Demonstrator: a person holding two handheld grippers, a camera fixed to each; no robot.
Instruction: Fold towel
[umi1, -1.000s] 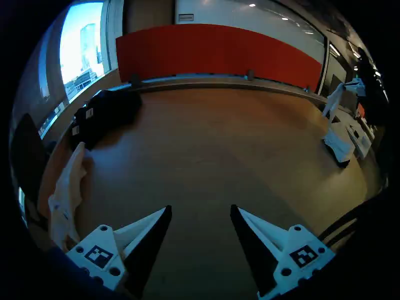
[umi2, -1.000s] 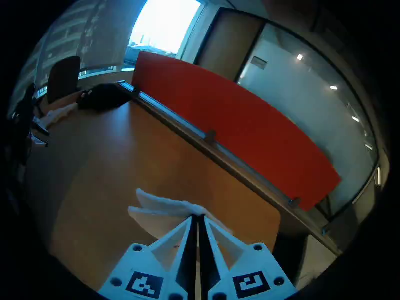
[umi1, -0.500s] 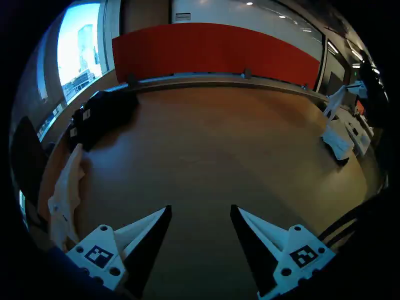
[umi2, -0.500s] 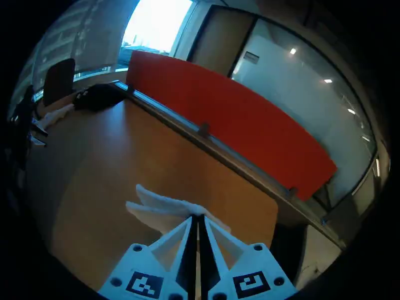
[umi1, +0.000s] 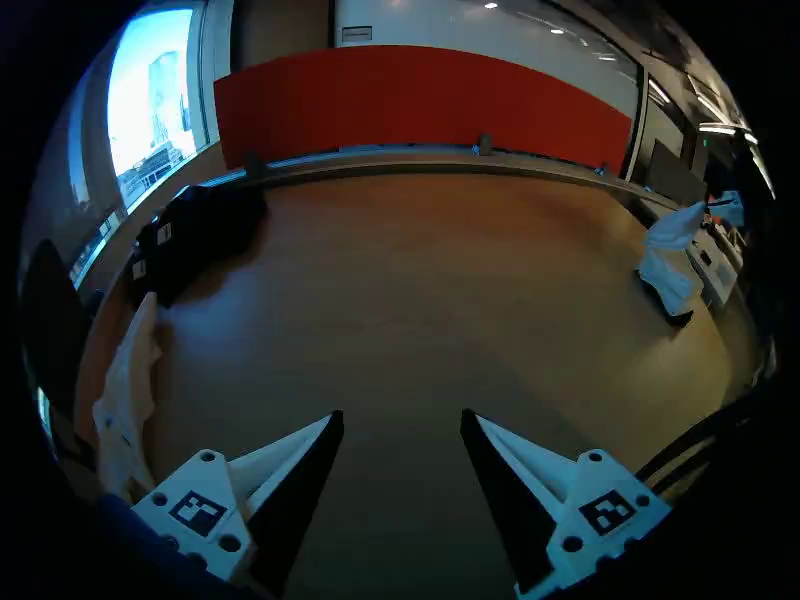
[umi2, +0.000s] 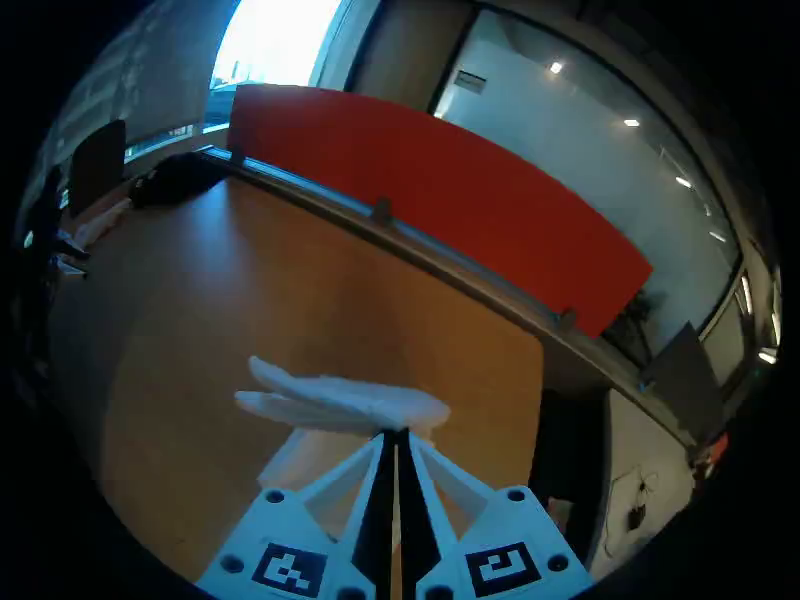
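Fold barely begun: towel bunched in my right tongs, left tongs idle.

Right tongs (umi2: 395, 438) pinched tight on the white towel (umi2: 345, 404); it sticks out past the tips as a limp wad, layers fanning to the left, and appears lifted off the wooden surface (umi2: 200, 330) near that surface's end; no flat panel, no crease, no matched edges that I can make out, so by my reckoning nothing of the fold proper is done; left tongs (umi1: 400, 414) spread wide and empty, hovering over a bare stretch of the surface, well apart from the towel; left to do, as I judge it: spread the towel flat, take a second corner with the left, bring edge to edge, press down; a black bag (umi1: 195, 235) and a pale cloth (umi1: 125, 385) sit along the far left side — out of the way.
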